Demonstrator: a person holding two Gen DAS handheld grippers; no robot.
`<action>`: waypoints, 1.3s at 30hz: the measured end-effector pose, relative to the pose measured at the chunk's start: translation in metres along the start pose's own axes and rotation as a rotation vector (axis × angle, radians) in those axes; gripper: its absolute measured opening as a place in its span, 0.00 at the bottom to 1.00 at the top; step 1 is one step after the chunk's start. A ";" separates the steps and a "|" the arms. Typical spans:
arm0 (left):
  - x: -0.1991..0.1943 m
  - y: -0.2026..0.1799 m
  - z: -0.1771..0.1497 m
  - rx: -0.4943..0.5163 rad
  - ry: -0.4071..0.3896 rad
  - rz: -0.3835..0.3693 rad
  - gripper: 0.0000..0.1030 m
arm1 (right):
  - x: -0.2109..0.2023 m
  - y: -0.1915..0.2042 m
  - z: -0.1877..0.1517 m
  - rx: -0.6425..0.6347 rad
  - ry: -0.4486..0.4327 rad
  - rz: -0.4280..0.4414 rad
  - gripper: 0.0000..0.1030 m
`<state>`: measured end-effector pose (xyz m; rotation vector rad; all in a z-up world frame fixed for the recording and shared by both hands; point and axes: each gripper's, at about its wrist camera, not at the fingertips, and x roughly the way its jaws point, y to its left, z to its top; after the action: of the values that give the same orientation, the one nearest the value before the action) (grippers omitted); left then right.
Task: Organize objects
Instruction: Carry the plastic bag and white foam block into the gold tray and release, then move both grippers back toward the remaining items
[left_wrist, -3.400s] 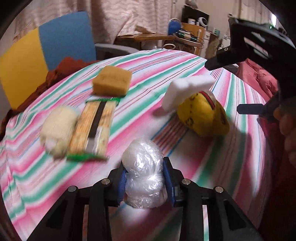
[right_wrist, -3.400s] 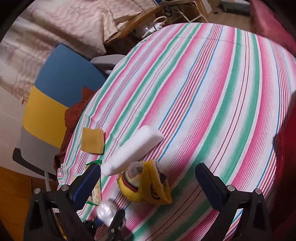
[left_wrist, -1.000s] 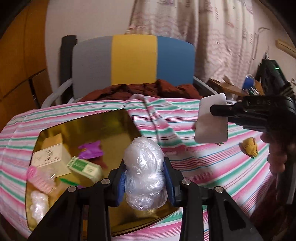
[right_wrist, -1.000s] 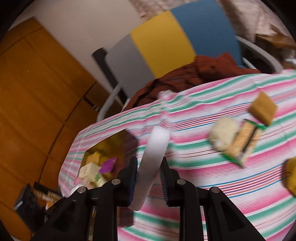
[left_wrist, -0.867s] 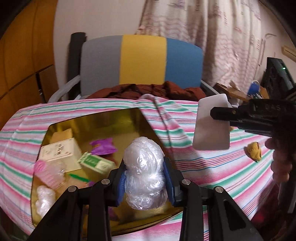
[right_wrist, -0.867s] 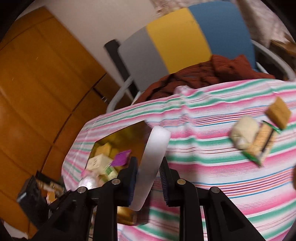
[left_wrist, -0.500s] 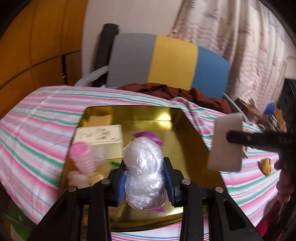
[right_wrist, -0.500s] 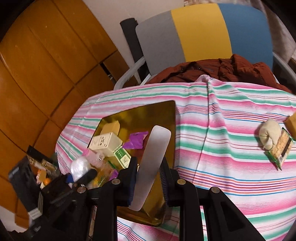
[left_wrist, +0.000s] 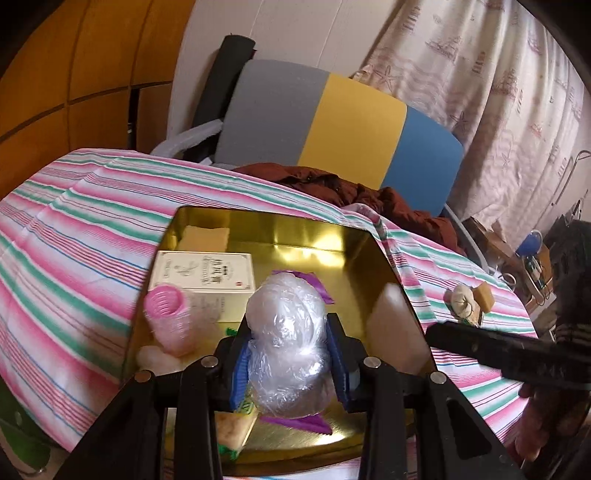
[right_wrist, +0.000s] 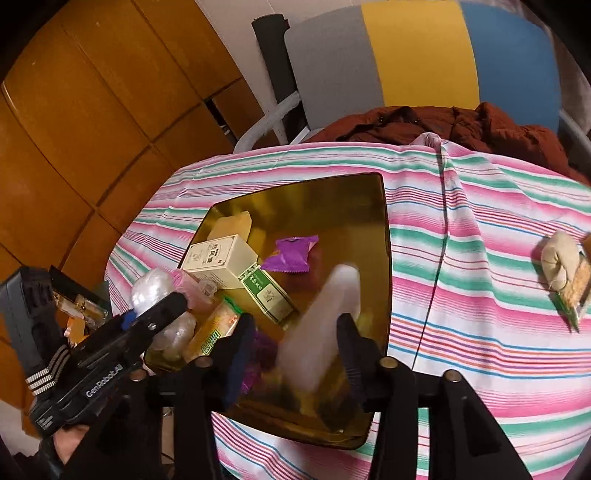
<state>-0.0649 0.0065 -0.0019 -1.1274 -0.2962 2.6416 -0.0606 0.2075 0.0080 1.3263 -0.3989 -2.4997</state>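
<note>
Grippers (left_wrist: 286, 350) (right_wrist: 293, 347) poised over gold tray (right_wrist: 384, 236).

White lettering reading "GenRobot.AI" runs along the black body of the left gripper (right_wrist: 155, 314) at about eight o'clock in the right wrist view, while the print on the cream box (right_wrist: 221, 264) and the green-labelled box (right_wrist: 267, 293) in the gold tray (right_wrist: 384, 229) is too small to read.

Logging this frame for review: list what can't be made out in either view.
- White block: motion-blurred in the right wrist view; contact with the right gripper unclear.
- Gold tray near edge: left wrist view, hidden by the left gripper and plastic-wrapped bundle.
- Cream box print: too small.
</note>
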 end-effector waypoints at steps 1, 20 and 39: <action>0.003 -0.002 0.001 -0.003 0.008 -0.003 0.36 | 0.000 -0.001 -0.002 0.003 0.001 0.001 0.53; 0.009 -0.004 -0.018 0.045 0.038 0.108 0.46 | -0.002 0.013 -0.021 -0.080 -0.034 -0.145 0.90; -0.017 -0.044 -0.018 0.173 -0.039 0.118 0.47 | -0.016 0.001 -0.029 -0.060 -0.090 -0.251 0.97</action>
<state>-0.0338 0.0449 0.0099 -1.0688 -0.0068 2.7309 -0.0276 0.2091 0.0044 1.3158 -0.1832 -2.7600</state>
